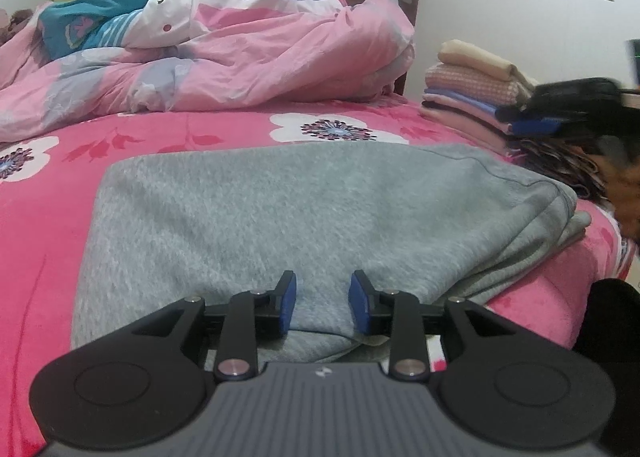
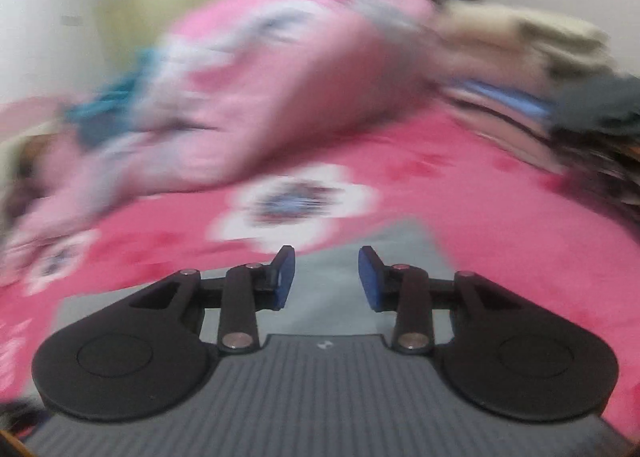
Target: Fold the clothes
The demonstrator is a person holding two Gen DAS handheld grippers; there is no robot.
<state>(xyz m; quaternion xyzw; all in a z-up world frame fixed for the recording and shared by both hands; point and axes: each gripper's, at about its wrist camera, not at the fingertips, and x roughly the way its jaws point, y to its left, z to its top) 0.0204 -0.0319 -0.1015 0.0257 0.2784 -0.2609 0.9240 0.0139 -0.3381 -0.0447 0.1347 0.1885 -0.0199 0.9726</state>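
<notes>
- I see the grey garment (image 1: 288, 209) as fuzzy, matt fleece cloth.
- My left gripper (image 1: 322, 307) looks like matt black plastic, with rubbery blue pads (image 1: 289, 307) and shiny metal pins.
- The pink bedsheet (image 1: 36, 241) looks plush; the quilt (image 1: 256, 57) is smooth cotton-like cloth.

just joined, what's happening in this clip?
A person is folding clothes on a bed with a handheld gripper in each hand. A grey garment lies folded flat on the pink floral bedsheet. The left gripper sits at its near edge, jaws apart with a ridge of the cloth between them, not pinched. The right gripper has its jaws open and empty over the garment's edge; its view is blurred. A stack of folded clothes sits to the right.
</notes>
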